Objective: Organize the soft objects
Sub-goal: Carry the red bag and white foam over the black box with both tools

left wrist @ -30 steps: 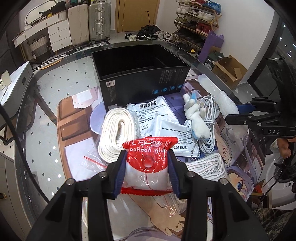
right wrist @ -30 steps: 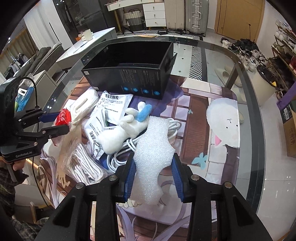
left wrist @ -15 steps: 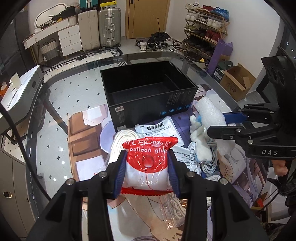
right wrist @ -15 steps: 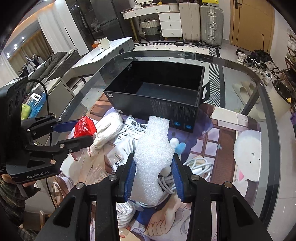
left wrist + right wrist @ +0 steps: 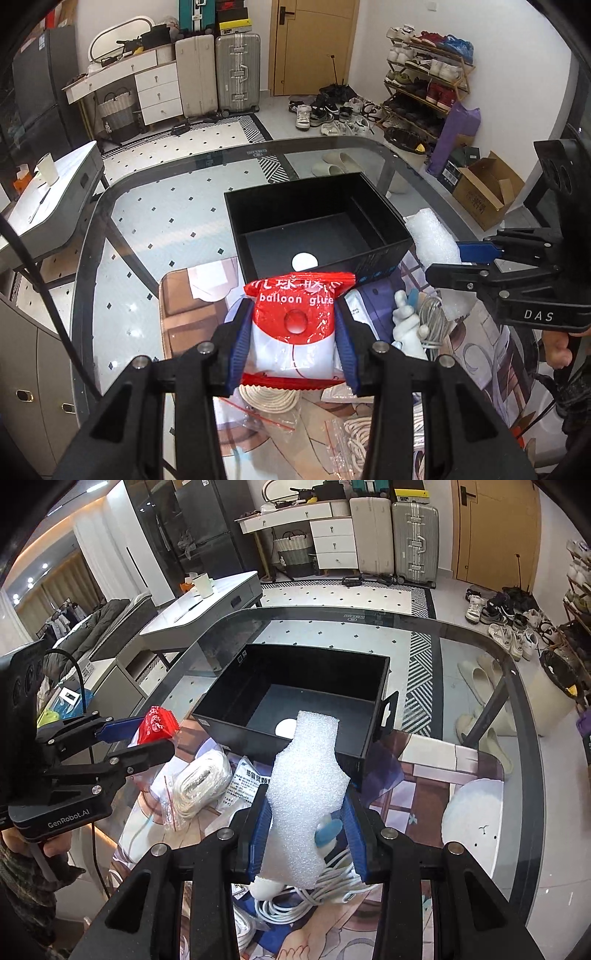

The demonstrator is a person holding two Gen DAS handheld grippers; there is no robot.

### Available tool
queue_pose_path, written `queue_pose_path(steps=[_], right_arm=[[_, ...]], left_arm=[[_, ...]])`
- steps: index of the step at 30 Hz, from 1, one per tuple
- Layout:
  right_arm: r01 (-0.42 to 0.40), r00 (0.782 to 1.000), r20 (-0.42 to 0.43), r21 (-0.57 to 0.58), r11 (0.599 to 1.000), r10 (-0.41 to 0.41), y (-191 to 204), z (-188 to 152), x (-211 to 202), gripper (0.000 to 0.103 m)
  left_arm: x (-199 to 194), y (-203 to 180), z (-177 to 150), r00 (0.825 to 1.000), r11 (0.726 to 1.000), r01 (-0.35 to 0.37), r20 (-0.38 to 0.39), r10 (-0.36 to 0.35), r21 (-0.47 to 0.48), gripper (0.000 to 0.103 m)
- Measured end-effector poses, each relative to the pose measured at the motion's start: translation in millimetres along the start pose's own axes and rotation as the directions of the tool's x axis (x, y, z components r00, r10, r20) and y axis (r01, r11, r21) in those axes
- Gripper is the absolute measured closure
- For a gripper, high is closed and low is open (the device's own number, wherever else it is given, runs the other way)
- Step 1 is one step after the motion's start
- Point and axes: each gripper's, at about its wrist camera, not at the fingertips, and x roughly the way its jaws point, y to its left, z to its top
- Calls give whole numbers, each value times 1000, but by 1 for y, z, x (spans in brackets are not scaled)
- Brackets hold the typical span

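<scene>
- Two hand-held grippers are raised above a glass-topped table [image 5: 122, 236], each clamped on one soft item.
- Left gripper [image 5: 293, 345]: the blue-padded fingers [image 5: 240, 343] are clenched on both sides of a red-and-white plastic packet printed "balloon glue" [image 5: 295, 328]. The packet is held upright, clear of the table surface.
- Right gripper [image 5: 306, 834]: the blue-padded fingers [image 5: 260, 827] are clenched on the lower part of a white foam sheet with an irregular outline [image 5: 308, 790]. The sheet stands upright, and its top edge overlaps the near wall of the box in the right wrist view.
- Below the left gripper: a coil of white rope [image 5: 267, 397] and a clear zip bag with a red seal strip [image 5: 266, 421] lie on a printed illustrated mat [image 5: 424, 775].
- Below the right gripper: a white plush toy with a blue part [image 5: 327, 832] rests against a coiled white cable [image 5: 314, 901].
- Left of the foam sheet: a second bundle of white rope [image 5: 201, 779] lies just beside white printed sachets [image 5: 242, 786].
- Beyond these items: an open black rectangular cardboard box [image 5: 321, 210] stands on the table at the far edge of the mat. Only a white round sticker [image 5: 304, 261] is visible on its floor.
- Background: two upright suitcases [image 5: 216, 75] stand against the far wall, beside a white drawer unit [image 5: 157, 90].
</scene>
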Motion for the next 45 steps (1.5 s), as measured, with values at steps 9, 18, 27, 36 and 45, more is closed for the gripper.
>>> queue_pose_path(steps=[9,18,27,36,45], right_arm=[[-11,1000,26,-16,1000,11,1,25,-4,65],[-16,999,44,-17,1000,17,-1,52,-3,65],[-21,998,62,-19,1000,22,-2,79,-2,65],[-29,998,51,-17,999,30,-7,97,14,66],[-34,999,8,-9,999,34,-13,103,44,66]], left_arm=[[1,4,21,999,1000,-19,28,19,-9,62],[11,6,42,999,1000,-24,34,24,-14,62],[24,8,64,999,1000,-21,43,21,-20,62],[44,13,78,999,999,-17,30,18,-31,62],[75,13,82,1000,999,-5,-19,5,-39,62]])
